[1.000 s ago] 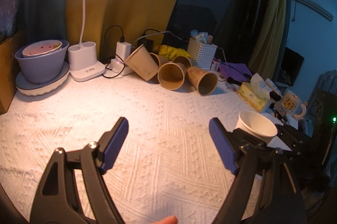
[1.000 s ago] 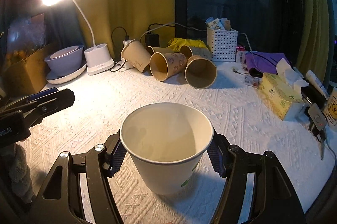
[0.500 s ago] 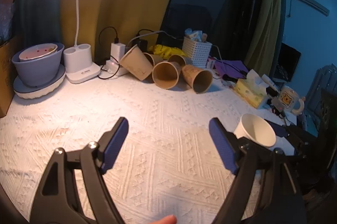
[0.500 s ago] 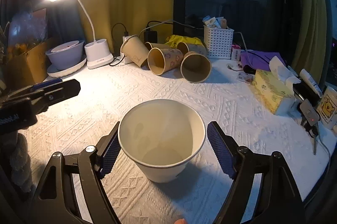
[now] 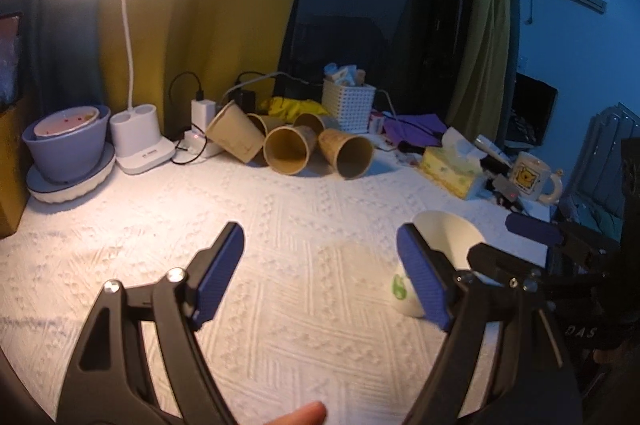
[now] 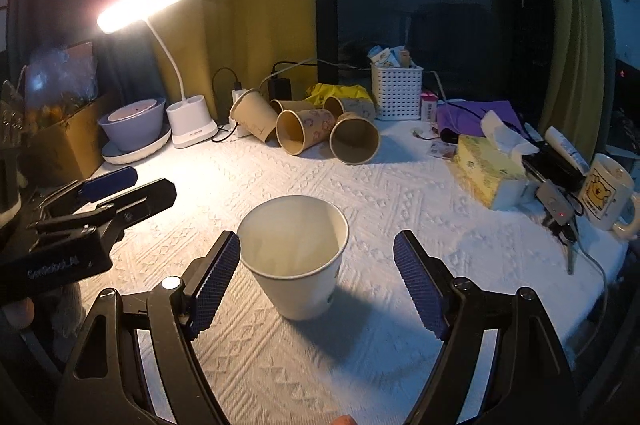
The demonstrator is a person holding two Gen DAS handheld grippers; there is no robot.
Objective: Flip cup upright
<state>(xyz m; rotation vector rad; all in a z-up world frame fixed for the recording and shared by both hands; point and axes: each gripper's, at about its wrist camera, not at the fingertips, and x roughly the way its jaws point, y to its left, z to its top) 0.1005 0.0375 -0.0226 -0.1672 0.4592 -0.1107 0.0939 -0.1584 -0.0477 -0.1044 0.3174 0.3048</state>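
Note:
A white paper cup (image 6: 294, 257) stands upright, mouth up, on the white textured cloth (image 6: 400, 209). My right gripper (image 6: 316, 281) is open, its blue pads on either side of the cup and clear of it. In the left wrist view the same cup (image 5: 444, 249) shows partly behind my right finger pad. My left gripper (image 5: 320, 277) is open and empty over bare cloth, to the left of the cup. It also shows in the right wrist view (image 6: 100, 193) at the left.
Several brown paper cups (image 6: 308, 133) lie on their sides at the back. A lit desk lamp (image 6: 188, 125), a purple bowl (image 6: 132, 125), a white basket (image 6: 396, 93), a tissue box (image 6: 492, 169) and a bear mug (image 6: 604, 197) ring the cloth.
My right gripper opened and let go of the white cup, which now stands on the cloth. The right gripper drew back a little. The left gripper stayed open.

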